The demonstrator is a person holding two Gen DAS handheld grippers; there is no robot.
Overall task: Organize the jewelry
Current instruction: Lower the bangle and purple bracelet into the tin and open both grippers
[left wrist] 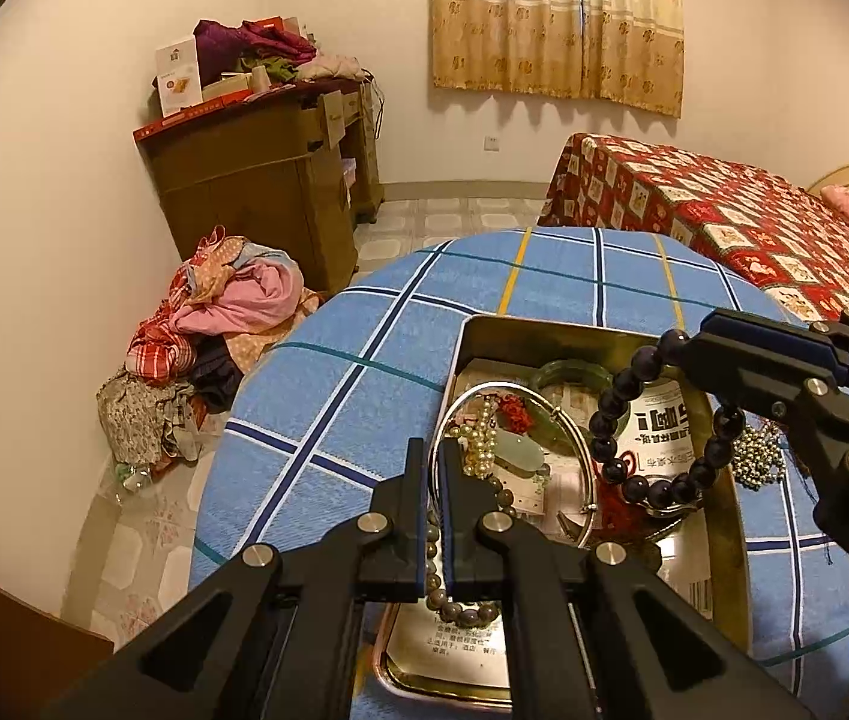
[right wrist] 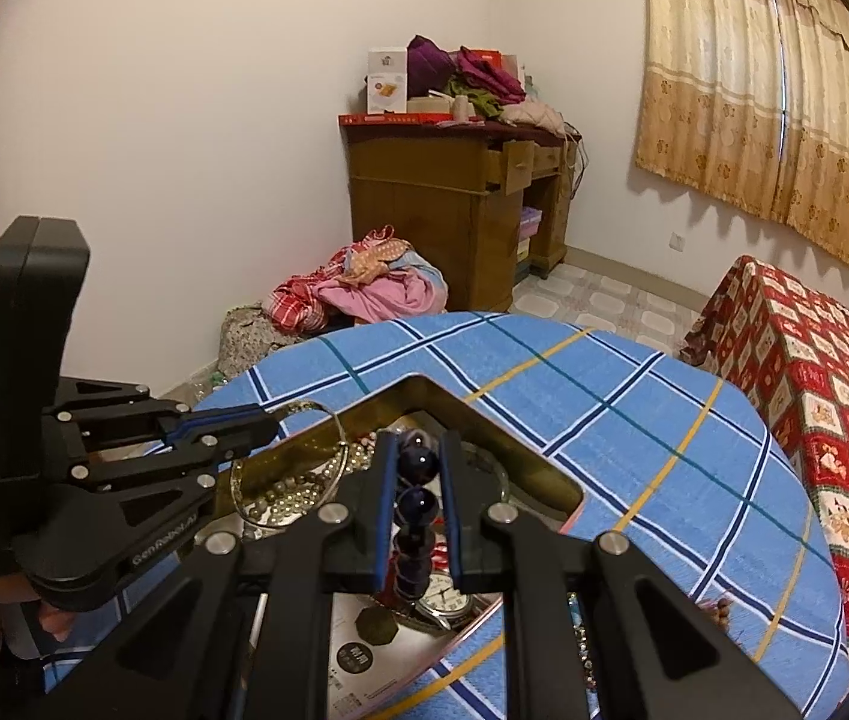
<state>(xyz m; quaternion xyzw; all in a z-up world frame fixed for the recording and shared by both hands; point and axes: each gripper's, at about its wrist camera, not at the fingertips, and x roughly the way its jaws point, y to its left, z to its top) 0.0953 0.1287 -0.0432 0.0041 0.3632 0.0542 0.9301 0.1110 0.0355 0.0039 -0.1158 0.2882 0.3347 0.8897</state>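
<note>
From the left wrist, the left gripper (left wrist: 437, 480) pinches a thin silver bangle (left wrist: 568, 420) over the gold metal tin (left wrist: 724, 528) of jewelry. From the right wrist, the right gripper (right wrist: 418, 450) is clamped on a dark purple bead bracelet (right wrist: 415, 504) — hanging above that tin on the blue plaid tablecloth (right wrist: 634, 420).

Home bedroom: bed (left wrist: 754, 222), curtain (left wrist: 556, 18), wooden desk (right wrist: 454, 192), clothes pile (left wrist: 226, 306).

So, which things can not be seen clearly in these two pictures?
- Watch, right wrist view: half hidden behind the right gripper fingers and the dark bead bracelet it holds.
- Printed paper lining the tin, left wrist view: text too small and blurred to read.
- Grey bead bracelet, left wrist view: partly hidden behind the left gripper.
- Silver bangle: whether the left fingers truly pinch it is unclear.
</note>
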